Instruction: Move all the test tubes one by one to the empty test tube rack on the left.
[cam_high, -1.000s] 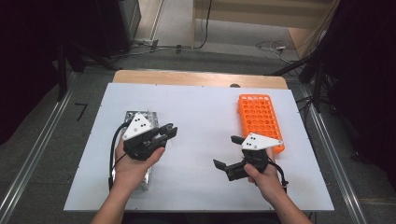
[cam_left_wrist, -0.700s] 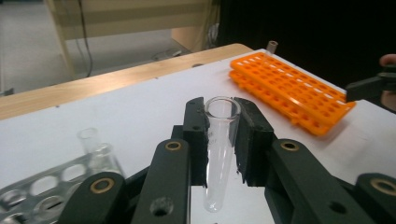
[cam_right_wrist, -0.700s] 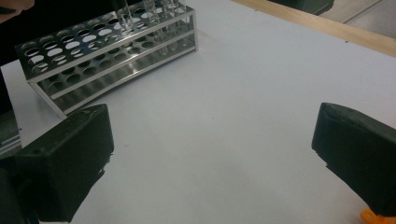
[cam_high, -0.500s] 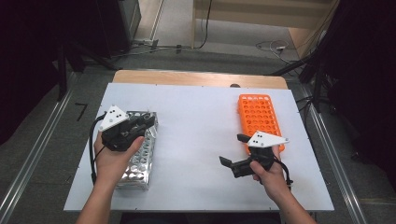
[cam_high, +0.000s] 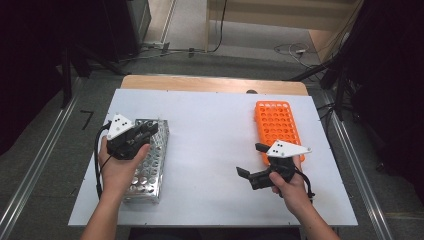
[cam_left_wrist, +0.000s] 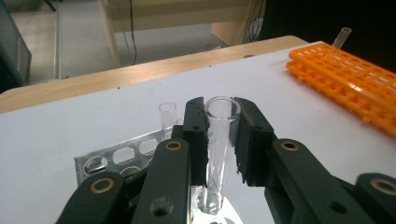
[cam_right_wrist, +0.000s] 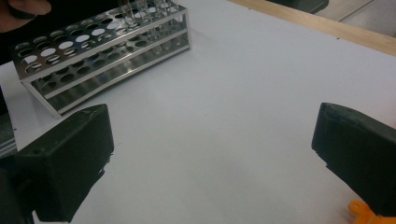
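Left gripper (cam_left_wrist: 219, 140) clamped clear glass test tube (cam_left_wrist: 218, 140) over perforated steel rack (cam_high: 150, 160); not seated. Right gripper (cam_right_wrist: 210, 154) gaped, empty.

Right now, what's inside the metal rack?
In the metal rack one glass tube stands upright; the left tool grips a second tube above it. The tool's jaws cover the holes beneath.

The left tongs (cam_left_wrist: 220, 140) are clamped on a clear glass test tube (cam_left_wrist: 218, 144), one black jaw pressed against each side just below its open rim. The tube stands nearly upright, its rounded bottom low over the metal rack (cam_left_wrist: 119, 156). A second glass tube (cam_left_wrist: 167, 114) stands in the rack just behind. An orange rack (cam_left_wrist: 348, 81) lies on the white bench (cam_left_wrist: 56, 140) at far right, one tube (cam_left_wrist: 342, 36) rising from it.
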